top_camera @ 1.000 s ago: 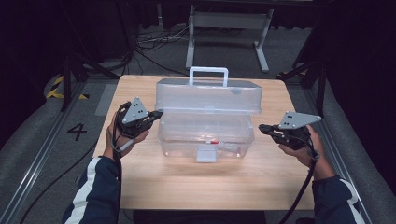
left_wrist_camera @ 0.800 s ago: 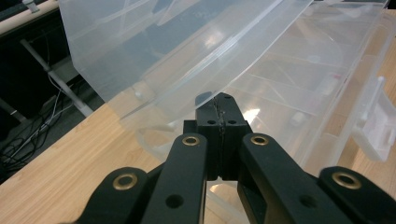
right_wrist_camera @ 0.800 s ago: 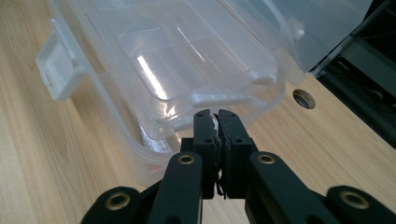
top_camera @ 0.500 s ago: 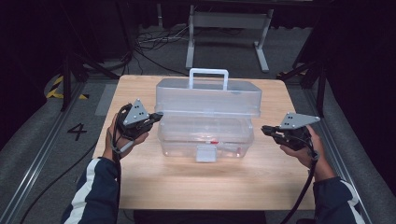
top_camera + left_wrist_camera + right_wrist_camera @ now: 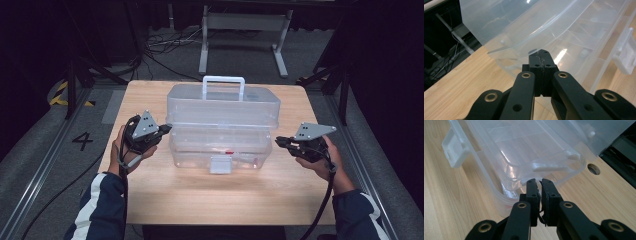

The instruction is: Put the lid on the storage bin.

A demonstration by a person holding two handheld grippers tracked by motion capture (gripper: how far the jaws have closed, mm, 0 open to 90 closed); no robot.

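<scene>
A clear plastic toolbox (image 5: 220,147) stands mid-table with its lid (image 5: 222,106) raised behind it. A clear inner tray (image 5: 524,150) rests in its top. My left gripper (image 5: 167,129) is at the box's left end. In the left gripper view the left gripper (image 5: 540,52) is shut, its tips pinching the small end tab of the tray (image 5: 564,32). My right gripper (image 5: 278,141) is at the box's right end. In the right gripper view the right gripper (image 5: 538,181) is shut to a hairline gap with nothing in it, just short of the tray's end tab (image 5: 549,166).
The box's white front latch (image 5: 220,164) hangs toward me, and a small red item (image 5: 229,152) shows inside. The lid's handle (image 5: 223,80) points up at the back. A round hole (image 5: 594,169) in the tabletop lies beyond the right gripper. Bare wood (image 5: 220,200) lies in front of the box.
The right gripper's tips have edged slightly toward the box's right end. The left gripper and the box have not moved.
</scene>
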